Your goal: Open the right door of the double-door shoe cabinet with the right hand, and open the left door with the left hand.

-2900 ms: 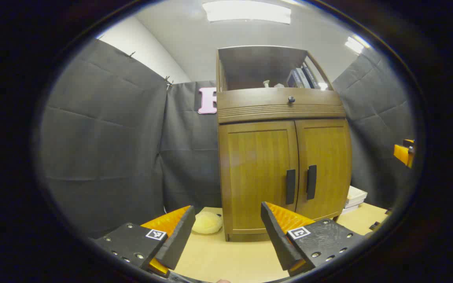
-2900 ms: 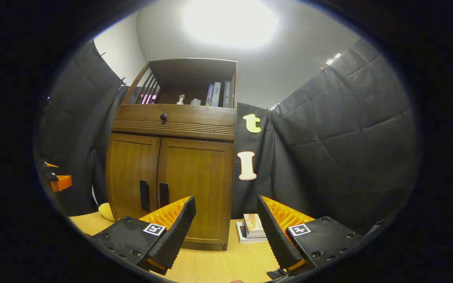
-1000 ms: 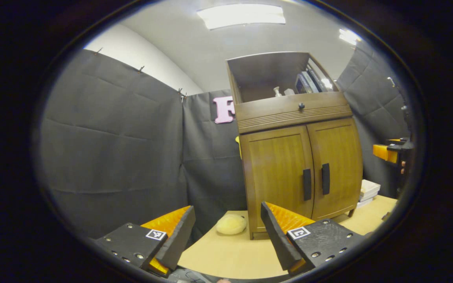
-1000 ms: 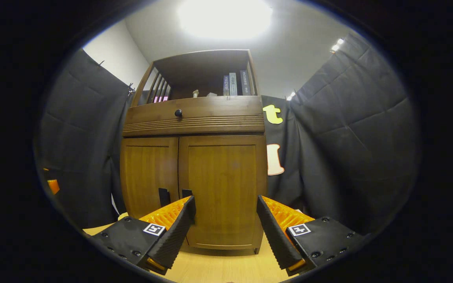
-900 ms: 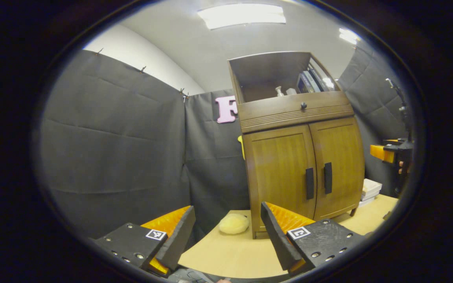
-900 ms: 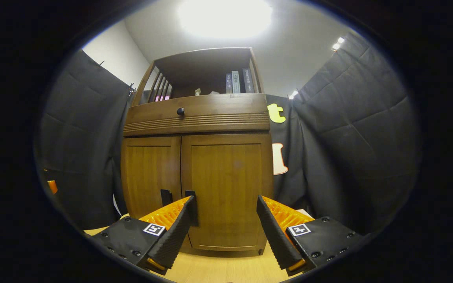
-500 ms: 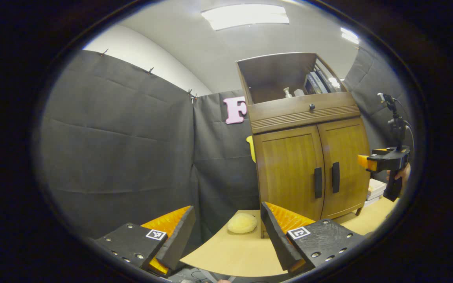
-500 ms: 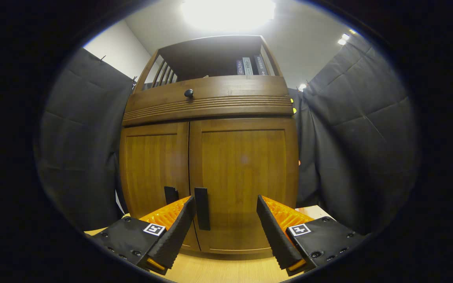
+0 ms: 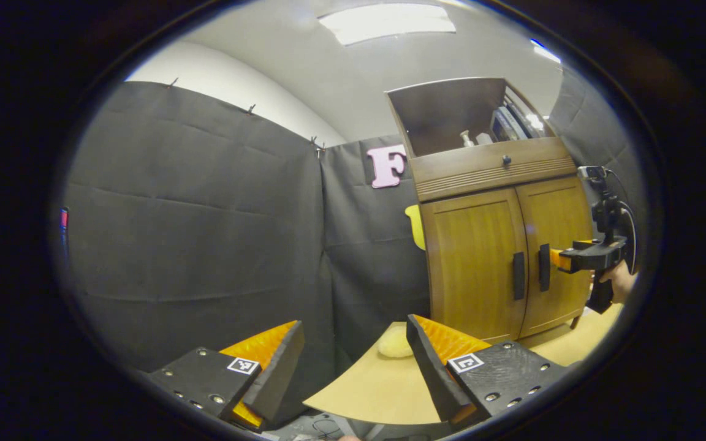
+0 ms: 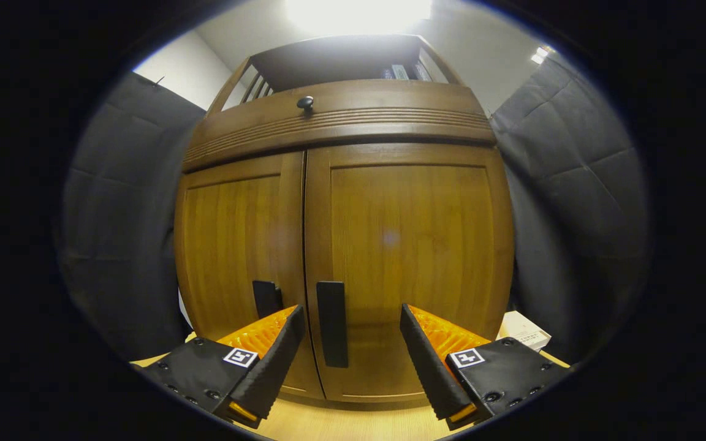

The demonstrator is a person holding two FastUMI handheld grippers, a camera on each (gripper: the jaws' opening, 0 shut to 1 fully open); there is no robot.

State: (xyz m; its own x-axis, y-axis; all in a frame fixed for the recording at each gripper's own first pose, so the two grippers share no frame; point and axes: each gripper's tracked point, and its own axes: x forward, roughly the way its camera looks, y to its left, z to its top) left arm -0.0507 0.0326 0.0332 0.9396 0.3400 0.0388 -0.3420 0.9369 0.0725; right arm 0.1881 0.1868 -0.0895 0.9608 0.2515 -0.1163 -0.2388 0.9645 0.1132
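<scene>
The wooden shoe cabinet [image 10: 390, 239] fills the right gripper view, both doors closed. Its right door handle [image 10: 332, 323], a dark vertical bar, stands between the fingers of my open right gripper [image 10: 350, 331], nearer the left finger. The left door handle [image 10: 265, 298] is just left of that finger. In the left gripper view the cabinet [image 9: 500, 245] stands far right, with both handles [image 9: 518, 275] visible and the right gripper [image 9: 558, 260] at the right door handle, held by a hand [image 9: 619, 282]. My left gripper [image 9: 353, 349] is open, well back from the cabinet.
The cabinet stands on a light wooden table [image 9: 383, 386]. A pale yellow round object [image 9: 394, 349] lies by the cabinet's left foot. A white box [image 10: 524, 337] lies to the cabinet's right. A drawer knob [image 10: 305, 102] and books sit above the doors. Black cloth walls surround.
My right gripper has moved in close to the cabinet, bringing the right door handle between its fingers. My left gripper has swung left and away, so the cabinet has slid toward its view's right edge.
</scene>
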